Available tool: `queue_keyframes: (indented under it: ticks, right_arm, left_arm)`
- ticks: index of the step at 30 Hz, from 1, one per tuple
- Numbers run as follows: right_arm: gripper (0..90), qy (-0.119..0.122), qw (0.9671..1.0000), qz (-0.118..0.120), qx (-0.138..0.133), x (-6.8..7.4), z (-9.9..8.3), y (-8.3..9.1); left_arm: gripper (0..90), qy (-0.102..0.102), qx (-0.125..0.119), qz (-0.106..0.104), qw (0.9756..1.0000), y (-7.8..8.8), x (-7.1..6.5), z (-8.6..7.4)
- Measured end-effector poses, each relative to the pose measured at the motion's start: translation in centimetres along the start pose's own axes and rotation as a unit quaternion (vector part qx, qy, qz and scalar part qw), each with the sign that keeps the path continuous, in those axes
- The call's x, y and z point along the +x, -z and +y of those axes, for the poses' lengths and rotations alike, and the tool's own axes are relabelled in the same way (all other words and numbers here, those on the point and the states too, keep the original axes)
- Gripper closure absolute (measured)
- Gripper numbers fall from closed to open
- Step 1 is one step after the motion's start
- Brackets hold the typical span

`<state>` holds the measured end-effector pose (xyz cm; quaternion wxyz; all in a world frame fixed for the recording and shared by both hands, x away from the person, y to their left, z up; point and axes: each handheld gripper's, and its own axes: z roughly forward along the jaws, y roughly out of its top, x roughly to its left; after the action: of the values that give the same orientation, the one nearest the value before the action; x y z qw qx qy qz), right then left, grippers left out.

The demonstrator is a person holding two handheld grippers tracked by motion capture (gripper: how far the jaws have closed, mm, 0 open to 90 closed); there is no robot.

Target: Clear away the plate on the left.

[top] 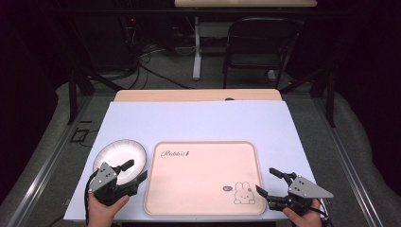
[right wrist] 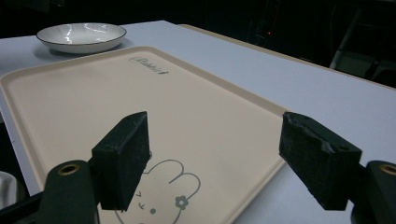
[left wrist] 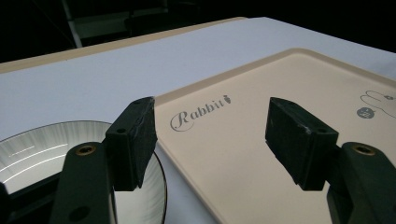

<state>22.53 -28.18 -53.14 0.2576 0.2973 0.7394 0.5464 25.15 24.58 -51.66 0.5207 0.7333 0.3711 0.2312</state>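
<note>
A beige tray [top: 203,177] with a "Rabbit" script and a rabbit drawing lies in the middle of the white table mat. A white plate [top: 120,155] with a dark rim sits just left of it. My left gripper [top: 134,171] hovers over the plate's near right edge, jaws open and empty; in the left gripper view its jaws straddle the tray's left rim [left wrist: 196,91] and the plate [left wrist: 42,149]. My right gripper [top: 268,182] stands open and empty at the tray's near right corner. The right gripper view looks across the tray [right wrist: 93,98] to the plate [right wrist: 81,36].
The white mat [top: 198,120] covers most of a wooden table [top: 198,95]. A dark chair [top: 257,45] and a table leg [top: 196,47] stand beyond the far edge. Metal rails run along both sides of the table.
</note>
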Motion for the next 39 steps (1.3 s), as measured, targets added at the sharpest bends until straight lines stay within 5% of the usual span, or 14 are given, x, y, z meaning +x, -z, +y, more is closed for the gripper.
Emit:
queue_keyframes:
  ticks: [14,20,26,39]
  right_arm:
    - [23.8,0.001,1.0000,0.004,0.003,0.0,0.0,0.0]
    - [23.8,0.000,1.0000,0.004,0.003,0.0,0.0,0.0]
    - [23.7,-0.001,1.0000,0.004,0.004,0.0,0.0,0.0]
    - [23.6,-0.002,1.0000,0.004,0.006,-0.1,0.0,0.0]
  left_arm:
    - [32.9,0.001,0.007,0.008,0.9999,0.0,0.1,0.0]
    - [35.4,0.018,0.010,0.001,0.9998,0.2,0.5,0.0]
    - [37.0,0.054,0.035,0.019,0.9977,0.0,1.5,-0.1]
    - [36.1,0.066,0.044,0.053,0.9954,0.6,3.3,0.1]
